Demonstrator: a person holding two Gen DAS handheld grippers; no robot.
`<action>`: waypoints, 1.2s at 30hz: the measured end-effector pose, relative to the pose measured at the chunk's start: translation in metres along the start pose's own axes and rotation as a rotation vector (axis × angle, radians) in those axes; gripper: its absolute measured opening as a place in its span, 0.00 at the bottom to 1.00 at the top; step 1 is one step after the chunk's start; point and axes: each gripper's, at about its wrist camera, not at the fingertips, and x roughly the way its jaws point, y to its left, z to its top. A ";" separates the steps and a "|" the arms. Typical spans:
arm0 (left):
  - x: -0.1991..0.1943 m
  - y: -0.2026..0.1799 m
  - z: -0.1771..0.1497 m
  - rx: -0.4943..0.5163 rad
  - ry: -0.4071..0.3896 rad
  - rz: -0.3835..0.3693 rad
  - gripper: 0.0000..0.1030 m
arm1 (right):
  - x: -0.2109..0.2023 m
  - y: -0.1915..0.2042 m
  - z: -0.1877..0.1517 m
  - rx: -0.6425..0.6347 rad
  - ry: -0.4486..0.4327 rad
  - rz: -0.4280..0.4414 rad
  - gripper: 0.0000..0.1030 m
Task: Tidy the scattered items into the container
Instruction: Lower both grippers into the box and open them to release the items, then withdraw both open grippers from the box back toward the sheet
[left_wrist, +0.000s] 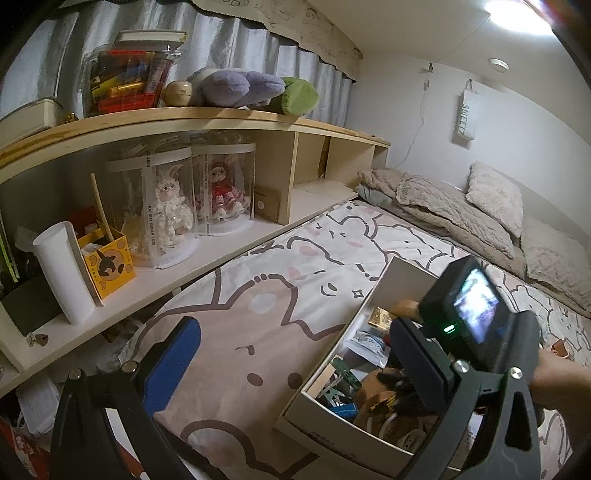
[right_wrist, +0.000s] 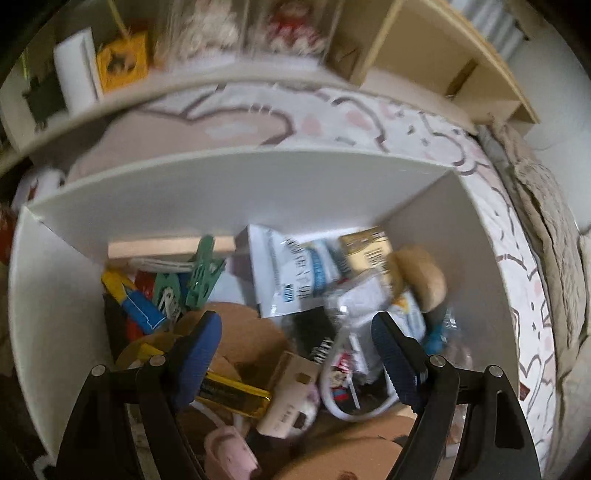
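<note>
The white cardboard box (right_wrist: 229, 184) sits on the bed, on the sheet printed with cartoon bears (left_wrist: 258, 295), and it is crowded with small things. In the right wrist view a green clothes peg (right_wrist: 203, 273) leans against the far wall beside a yellow and blue peg (right_wrist: 133, 306), a white and blue packet (right_wrist: 295, 273) lies in the middle, a tan round lump (right_wrist: 421, 280) rests toward the right wall, and a gold bar-shaped thing (right_wrist: 236, 395) lies near the front next to a white cable loop (right_wrist: 354, 410). Much of this view is blurred, so the smaller pieces cannot be named.

The right gripper (right_wrist: 299, 354) hangs just above the contents with its blue-padded jaws spread wide and nothing between them. In the left wrist view it shows from behind, over the box (left_wrist: 328, 439), with its small lit screen (left_wrist: 476, 306) facing the camera.

The left gripper (left_wrist: 295, 369) is beside the box above the sheet, its jaws released and empty.

Along the bed runs a wooden shelf (left_wrist: 229, 118) carrying two dolls in clear cases (left_wrist: 177, 206), a yellow box (left_wrist: 110, 266), a white tube (left_wrist: 62, 269), a jar of coloured items (left_wrist: 125, 81) and a purple plush toy (left_wrist: 240, 88). Grey pillows (left_wrist: 495, 195) lie at the far end.
</note>
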 end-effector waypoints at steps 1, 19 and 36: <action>-0.001 0.001 0.001 0.000 -0.003 0.004 1.00 | 0.004 0.003 0.002 -0.010 0.015 -0.002 0.81; -0.014 0.000 0.006 -0.003 -0.021 0.003 1.00 | -0.019 0.018 0.000 -0.010 0.001 0.102 0.81; -0.041 -0.018 0.003 -0.005 -0.020 -0.003 1.00 | -0.098 -0.031 -0.057 0.251 -0.287 0.142 1.00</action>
